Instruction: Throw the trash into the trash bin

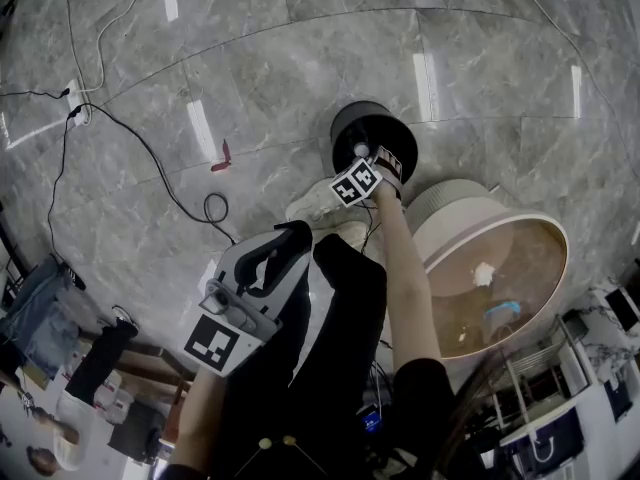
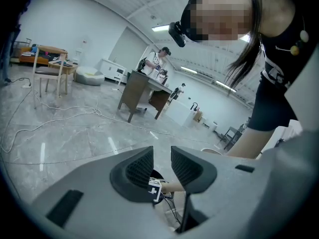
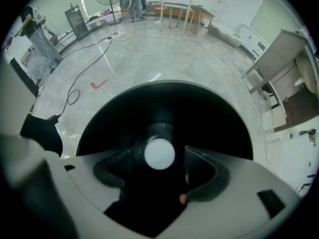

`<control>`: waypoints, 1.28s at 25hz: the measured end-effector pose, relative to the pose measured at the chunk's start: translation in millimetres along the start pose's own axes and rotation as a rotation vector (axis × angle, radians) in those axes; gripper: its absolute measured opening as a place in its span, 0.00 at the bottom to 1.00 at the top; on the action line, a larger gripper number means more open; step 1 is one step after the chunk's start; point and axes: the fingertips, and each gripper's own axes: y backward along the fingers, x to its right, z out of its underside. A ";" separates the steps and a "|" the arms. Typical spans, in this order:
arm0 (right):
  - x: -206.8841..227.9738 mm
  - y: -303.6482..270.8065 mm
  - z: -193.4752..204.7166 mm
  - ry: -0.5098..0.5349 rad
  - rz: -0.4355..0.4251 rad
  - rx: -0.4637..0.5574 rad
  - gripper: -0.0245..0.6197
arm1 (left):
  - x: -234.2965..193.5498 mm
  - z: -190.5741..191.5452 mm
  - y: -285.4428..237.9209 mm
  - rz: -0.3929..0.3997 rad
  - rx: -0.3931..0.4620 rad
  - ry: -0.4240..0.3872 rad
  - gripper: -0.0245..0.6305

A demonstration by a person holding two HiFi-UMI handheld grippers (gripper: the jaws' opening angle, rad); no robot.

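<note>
The right gripper (image 3: 159, 159) points down over the black trash bin (image 3: 214, 108), jaws wide apart around a white-capped dark bottle (image 3: 159, 144) without pressing it. The left gripper (image 2: 162, 157) is empty, jaws slightly apart.

The right gripper (image 3: 160, 157) hangs over the black trash bin (image 3: 214, 113), jaws spread wide. Between them, above the bin's mouth, a dark bottle (image 3: 159, 152) shows its white cap.

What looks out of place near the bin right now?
A small red scrap lies on the grey marble floor, left of the round black trash bin and apart from it: possibly stray litter. Nothing looks spilled or damaged.
</note>
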 end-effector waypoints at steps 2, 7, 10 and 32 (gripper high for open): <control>2.6 8.7 -2.3 -0.007 0.005 0.008 0.54 | 1.3 -3.3 1.3 0.004 0.003 0.001 0.21; 16.2 58.7 -10.7 -0.030 0.040 0.063 0.54 | 17.7 -25.0 3.3 0.033 0.006 0.005 0.21; 24.3 98.3 -11.7 -0.071 0.052 0.104 0.54 | 35.7 -46.0 1.8 0.071 0.015 -0.003 0.21; 56.5 319.5 135.5 -0.637 0.243 0.174 0.51 | 184.9 -116.8 -44.8 0.427 -0.059 -0.146 0.21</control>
